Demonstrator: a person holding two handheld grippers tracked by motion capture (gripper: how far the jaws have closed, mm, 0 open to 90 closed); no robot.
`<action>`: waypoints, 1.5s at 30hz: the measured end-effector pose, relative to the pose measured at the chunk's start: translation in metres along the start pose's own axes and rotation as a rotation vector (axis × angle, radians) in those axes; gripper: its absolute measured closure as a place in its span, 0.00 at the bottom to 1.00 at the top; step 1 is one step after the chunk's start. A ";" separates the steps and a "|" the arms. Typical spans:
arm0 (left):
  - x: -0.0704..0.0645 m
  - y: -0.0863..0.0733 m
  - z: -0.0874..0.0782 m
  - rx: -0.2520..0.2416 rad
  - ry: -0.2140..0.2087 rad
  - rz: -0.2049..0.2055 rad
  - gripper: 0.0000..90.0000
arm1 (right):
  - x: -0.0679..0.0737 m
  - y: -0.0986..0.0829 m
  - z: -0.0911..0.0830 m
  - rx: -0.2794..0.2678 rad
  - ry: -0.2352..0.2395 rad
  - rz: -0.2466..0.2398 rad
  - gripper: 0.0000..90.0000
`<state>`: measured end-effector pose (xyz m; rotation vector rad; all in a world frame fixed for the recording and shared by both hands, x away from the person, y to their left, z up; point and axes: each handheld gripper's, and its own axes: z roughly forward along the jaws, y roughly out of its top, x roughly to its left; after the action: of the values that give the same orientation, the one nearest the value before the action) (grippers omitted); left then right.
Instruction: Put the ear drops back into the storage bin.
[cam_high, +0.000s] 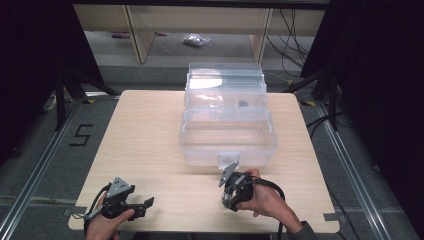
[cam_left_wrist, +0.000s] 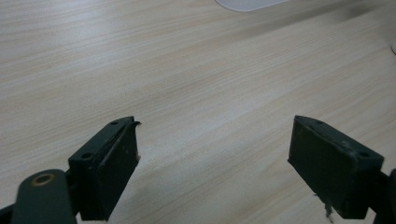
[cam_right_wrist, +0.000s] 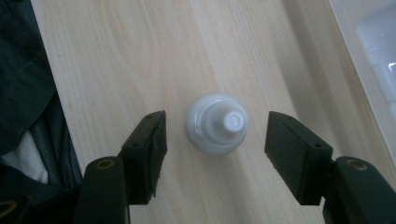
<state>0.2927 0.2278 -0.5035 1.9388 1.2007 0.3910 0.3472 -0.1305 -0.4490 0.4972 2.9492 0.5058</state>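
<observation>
Left gripper (cam_high: 142, 204): it was held low over the near left part of the worktop (cam_high: 150, 130), its fingers (cam_left_wrist: 109, 163) spread wide apart with nothing between them.
Left fingers, contact: they gripped nothing; in the left gripper view bare wood grain lay between and beyond them, and whether their tips touched the wood could not be told.
Right gripper (cam_right_wrist: 215, 156): it pointed down at the worktop just in front of the clear box, its fingers (cam_right_wrist: 292, 149) open wide.
Right fingers, contact: neither finger touched the bottle; a gap of wood showed on each side of it.
White bottle (cam_right_wrist: 217, 122): a small white bottle with a narrow nozzle tip stood upright on the worktop, seen from above, between the right fingers and slightly toward their tips.
Clear box (cam_high: 227, 120): a large see-through plastic box with stepped tiers stood beyond the right fingers at the middle of the worktop; its front latch (cam_high: 229, 160) lay just past the right gripper.
Box edge: in the right gripper view the box showed as a pale edge outside the right-hand finger, apart from the bottle.
Dark cloth (cam_right_wrist: 28, 93): dark clothing lay outside the left-hand finger in the right gripper view.
In the way: nothing stood between either right finger and the bottle.
</observation>
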 end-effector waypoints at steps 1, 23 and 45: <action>0.000 0.000 0.000 0.001 0.002 0.003 0.17 | -0.001 0.001 0.001 0.002 -0.006 -0.013 0.46; 0.001 0.001 -0.001 0.000 -0.002 0.008 0.17 | -0.004 0.012 0.009 0.108 -0.017 -0.033 0.55; 0.001 0.000 -0.001 -0.005 0.003 0.002 0.18 | -0.011 0.020 -0.017 0.092 -0.004 -0.041 0.67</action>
<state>0.2928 0.2295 -0.5025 1.9359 1.1986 0.3982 0.3606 -0.1218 -0.4263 0.4459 2.9824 0.3659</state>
